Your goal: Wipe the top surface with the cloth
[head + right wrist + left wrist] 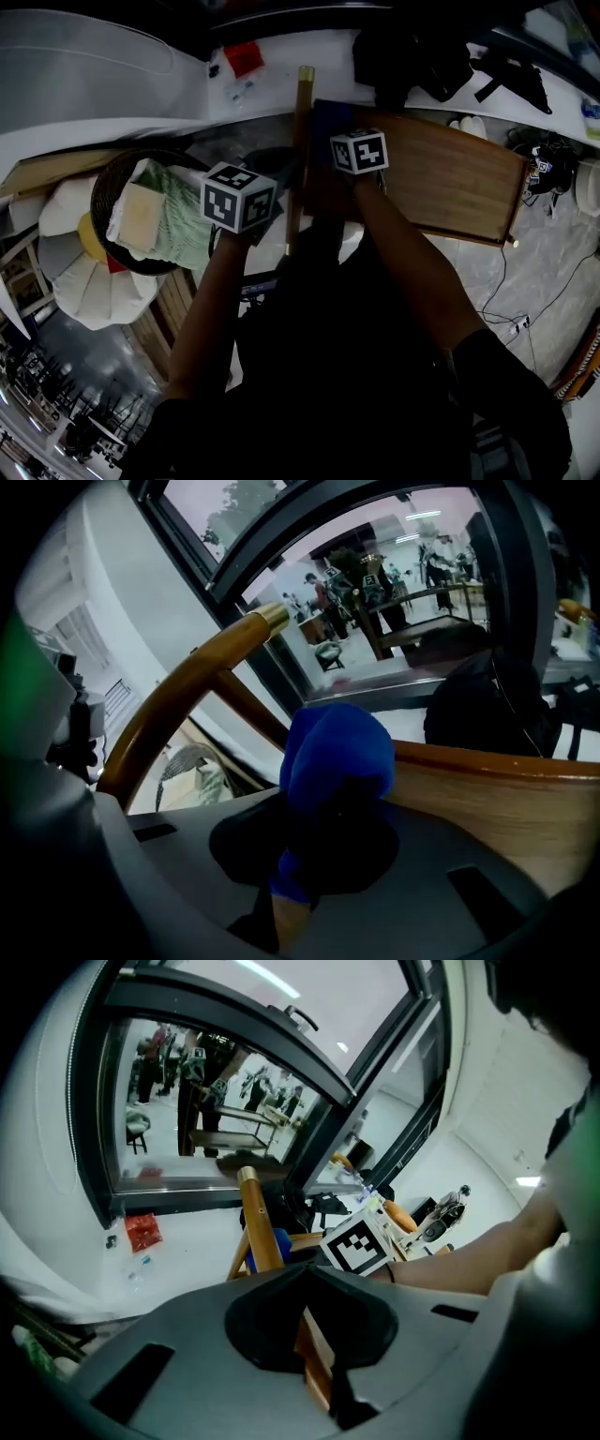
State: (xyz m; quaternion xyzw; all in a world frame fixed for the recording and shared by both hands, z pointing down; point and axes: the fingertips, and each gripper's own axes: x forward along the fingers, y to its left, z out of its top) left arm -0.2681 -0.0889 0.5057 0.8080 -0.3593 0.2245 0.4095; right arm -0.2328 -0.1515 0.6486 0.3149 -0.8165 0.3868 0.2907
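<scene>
The wooden top [441, 178] lies tilted in front of me, with a round wooden rail [302, 131] along its left side. The blue cloth [336, 757] is bunched between the jaws of my right gripper [319, 855], which is shut on it; the cloth rests on the wooden top [487, 799] near its left edge. That gripper's marker cube [359, 151] sits over the same corner. My left gripper [312, 1340] is shut on a thin wooden slat [317, 1358] of the frame, just left of the top; its cube [238, 196] hides the jaws in the head view.
A dark round basket [111, 183] with folded cloths stands at the left, above a white petal-shaped cushion [89, 281]. A black bag [412, 56] and a red packet [244, 58] lie on the white sill behind. Cables [520, 323] run over the floor at the right.
</scene>
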